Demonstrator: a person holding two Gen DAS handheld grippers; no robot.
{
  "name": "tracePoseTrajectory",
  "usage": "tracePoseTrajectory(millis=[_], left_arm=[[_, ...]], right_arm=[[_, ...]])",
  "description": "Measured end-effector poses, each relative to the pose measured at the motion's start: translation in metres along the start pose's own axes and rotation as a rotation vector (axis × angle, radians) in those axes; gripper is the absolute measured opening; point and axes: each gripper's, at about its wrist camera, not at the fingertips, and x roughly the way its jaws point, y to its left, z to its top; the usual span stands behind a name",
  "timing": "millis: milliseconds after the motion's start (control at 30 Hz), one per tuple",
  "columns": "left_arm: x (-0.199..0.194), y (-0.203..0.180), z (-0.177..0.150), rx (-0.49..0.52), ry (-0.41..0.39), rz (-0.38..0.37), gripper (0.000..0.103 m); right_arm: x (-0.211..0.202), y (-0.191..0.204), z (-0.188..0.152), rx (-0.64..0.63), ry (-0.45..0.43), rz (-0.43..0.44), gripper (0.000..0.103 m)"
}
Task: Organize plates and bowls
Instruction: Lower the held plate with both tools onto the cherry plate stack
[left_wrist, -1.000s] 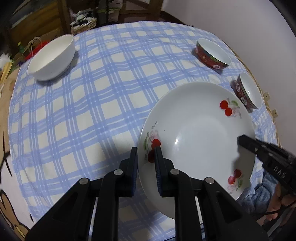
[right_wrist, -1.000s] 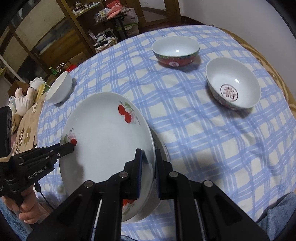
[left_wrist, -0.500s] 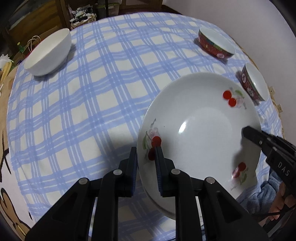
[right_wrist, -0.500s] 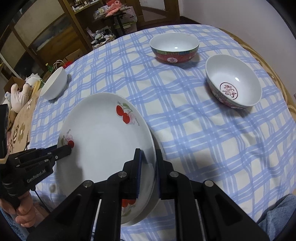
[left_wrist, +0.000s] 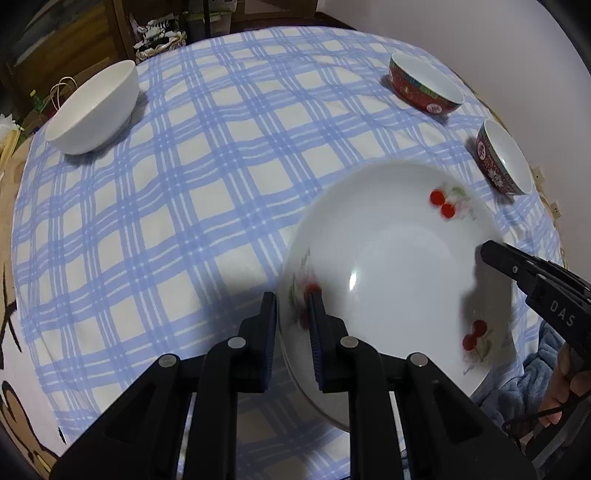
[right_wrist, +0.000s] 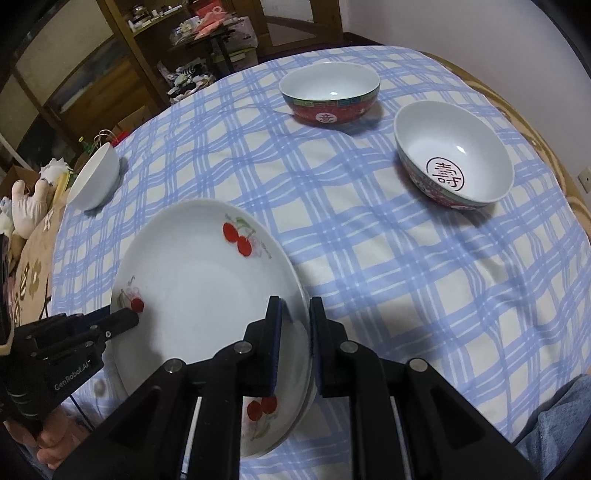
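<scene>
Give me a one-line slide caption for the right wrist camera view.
Both grippers, right gripper and left gripper, clamp opposite rims of a white cherry-print plate over a blue checked tablecloth.

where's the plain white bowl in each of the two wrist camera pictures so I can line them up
Left wrist view: the plain white bowl sits upper left, at the far edge of the checked tablecloth.
Right wrist view: the same bowl is at the left edge, halfway up, looking smaller.
Shared landmark: the cherry-print plate, low in both views, gripped on opposite rims by the left tongs and right tongs.

Round table (right_wrist: 554, 177) under blue checked cloth (right_wrist: 369, 277), three bowls.
</scene>
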Motion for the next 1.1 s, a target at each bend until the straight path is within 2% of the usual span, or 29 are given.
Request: tracePoseTrajectory(millis=[133,1100], left_arm=[[-0.006,0.004,0.001,-0.004,-0.028,0.018,0.017],[0.008,0.004,0.007,-0.004,0.059,-0.027,0.018]], right_arm=[[0.001,0.004,-0.002,-0.023,0.011,-0.020,0.015],[0.010,0.000,0.010,-0.002,0.045,0.019,0.018]])
